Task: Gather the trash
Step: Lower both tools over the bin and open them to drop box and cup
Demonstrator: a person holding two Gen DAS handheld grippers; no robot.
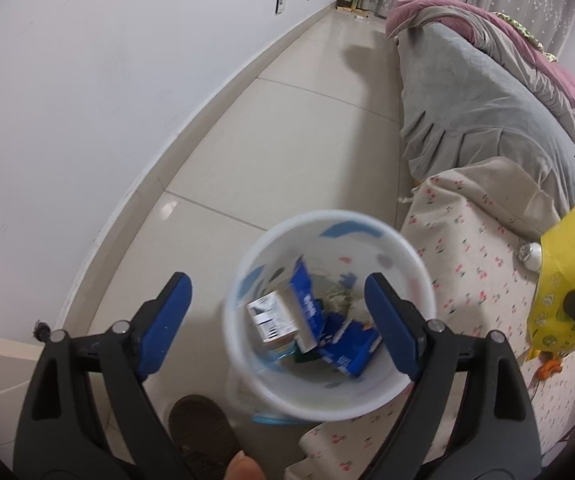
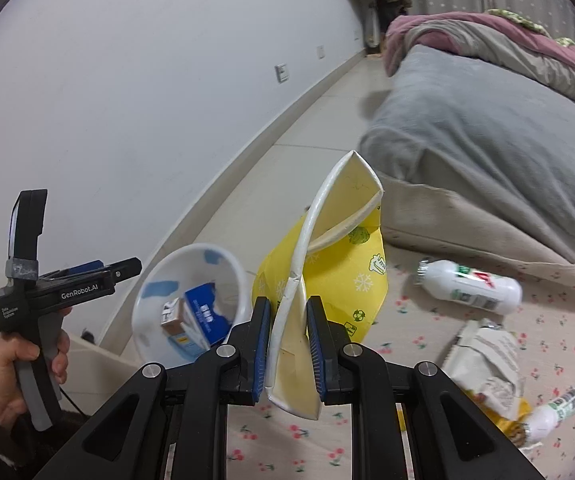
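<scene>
My left gripper points steeply downward, jaws spread wide and empty. My right gripper, lower centre of frame, is clamped tight.

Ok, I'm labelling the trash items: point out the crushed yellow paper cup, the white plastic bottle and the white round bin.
Crushed yellow paper cup (image 2: 339, 280): right wrist view, printed outer wall.
White plastic bottle (image 2: 473, 286): right wrist view, labelled body.
White round bin (image 1: 247, 256): left wrist view, left rim.
</scene>
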